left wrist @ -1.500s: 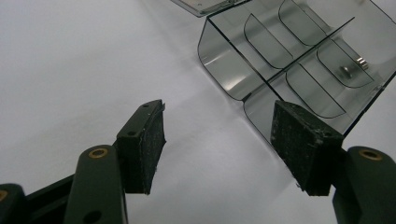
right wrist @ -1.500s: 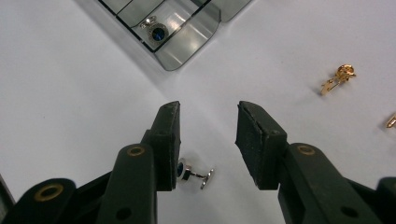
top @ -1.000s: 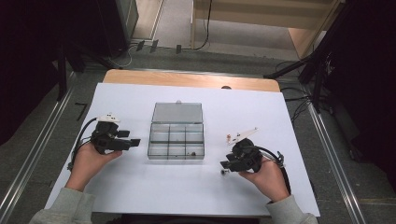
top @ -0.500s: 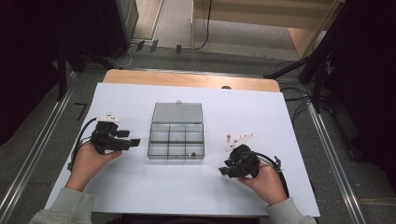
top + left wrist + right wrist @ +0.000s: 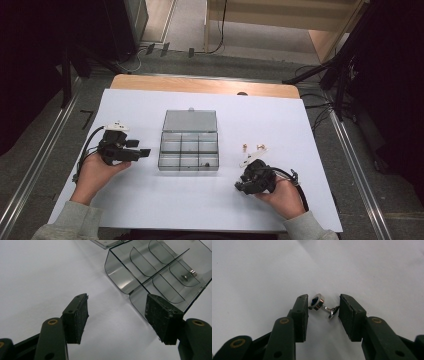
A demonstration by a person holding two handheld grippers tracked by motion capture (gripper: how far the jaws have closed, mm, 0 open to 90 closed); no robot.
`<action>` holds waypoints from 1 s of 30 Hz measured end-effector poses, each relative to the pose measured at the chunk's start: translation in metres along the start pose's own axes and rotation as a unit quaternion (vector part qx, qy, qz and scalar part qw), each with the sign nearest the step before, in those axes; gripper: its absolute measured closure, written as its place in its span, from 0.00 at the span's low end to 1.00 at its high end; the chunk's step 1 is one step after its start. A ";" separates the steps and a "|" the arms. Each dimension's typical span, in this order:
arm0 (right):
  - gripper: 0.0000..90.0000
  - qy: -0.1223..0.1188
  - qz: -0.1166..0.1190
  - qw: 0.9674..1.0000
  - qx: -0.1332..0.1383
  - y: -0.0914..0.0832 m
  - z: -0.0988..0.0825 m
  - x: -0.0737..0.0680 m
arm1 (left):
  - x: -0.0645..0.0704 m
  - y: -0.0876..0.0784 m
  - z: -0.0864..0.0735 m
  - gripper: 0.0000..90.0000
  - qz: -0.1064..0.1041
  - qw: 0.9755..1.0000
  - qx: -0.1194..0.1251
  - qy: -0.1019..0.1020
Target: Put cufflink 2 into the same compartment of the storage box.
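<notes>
Risk at the pick-up of a small cufflink. In the right gripper view, the cufflink (image 5: pixel 323 306) lies on the white tabletop (image 5: pixel 374 270) at the centre of the frame, between the two black jaws of the right hand-held gripper (image 5: pixel 323 315); the jaws stand partly open, and the round dark-faced head appears to touch or nearly touch the left pad while the small toggle end sits just beside the right pad, so nothing is gripped yet. Whether the head truly touches that pad cannot be told. In the high view, this hand-held gripper (image 5: pixel 248 184) sits at the lower right of the frame, near the clear compartment box (image 5: pixel 189 148) at the centre, with other small fittings (image 5: pixel 252 148) just above it. The likely failure is a slip: the cufflink is short, smooth and lies across the gap, so pads closing unevenly could pivot it, squeeze it out onto the tabletop, or catch the thin post alone and let it tilt when lifted. A jaw tip dragging on the sheet could also flick it away. The left hand-held gripper (image 5: pixel 131 151), at the left of the high view, is wide open and empty beside the box; its own view shows the box (image 5: pixel 160 272) at the upper right, one piece (image 5: pixel 188 275) already lying in a compartment. With the box unheld, a knock during delivery could shift it.
</notes>
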State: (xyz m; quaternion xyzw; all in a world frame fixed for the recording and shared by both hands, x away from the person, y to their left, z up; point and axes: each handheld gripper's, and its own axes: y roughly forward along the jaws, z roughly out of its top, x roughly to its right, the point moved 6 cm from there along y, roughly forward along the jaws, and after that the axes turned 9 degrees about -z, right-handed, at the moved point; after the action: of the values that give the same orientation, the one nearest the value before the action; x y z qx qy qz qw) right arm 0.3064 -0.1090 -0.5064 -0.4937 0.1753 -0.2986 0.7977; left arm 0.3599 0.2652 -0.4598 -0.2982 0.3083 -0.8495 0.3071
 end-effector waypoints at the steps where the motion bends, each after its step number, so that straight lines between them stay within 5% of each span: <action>1: 0.68 -0.009 -0.004 1.000 0.002 0.000 -0.001 -0.001 | 0.000 0.000 0.000 0.40 0.000 1.000 0.000 0.000; 19: 0.68 -0.011 -0.025 1.000 0.002 0.003 0.005 -0.004 | 0.000 0.001 0.000 0.40 0.002 1.000 -0.001 -0.001; 24: 0.60 -0.019 -0.021 1.000 0.003 0.004 0.008 -0.006 | -0.001 0.001 0.000 0.40 0.001 1.000 0.000 -0.002; 30: 0.69 -0.029 -0.022 0.999 0.007 0.005 0.009 -0.009 | 0.000 0.001 0.000 0.40 0.001 1.000 -0.001 -0.001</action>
State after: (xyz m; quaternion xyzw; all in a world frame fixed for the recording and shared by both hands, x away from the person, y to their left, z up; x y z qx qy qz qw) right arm 0.3059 -0.0953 -0.5066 -0.5001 0.1392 -0.3028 0.7992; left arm 0.3606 0.2646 -0.4606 -0.2993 0.3093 -0.8484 0.3083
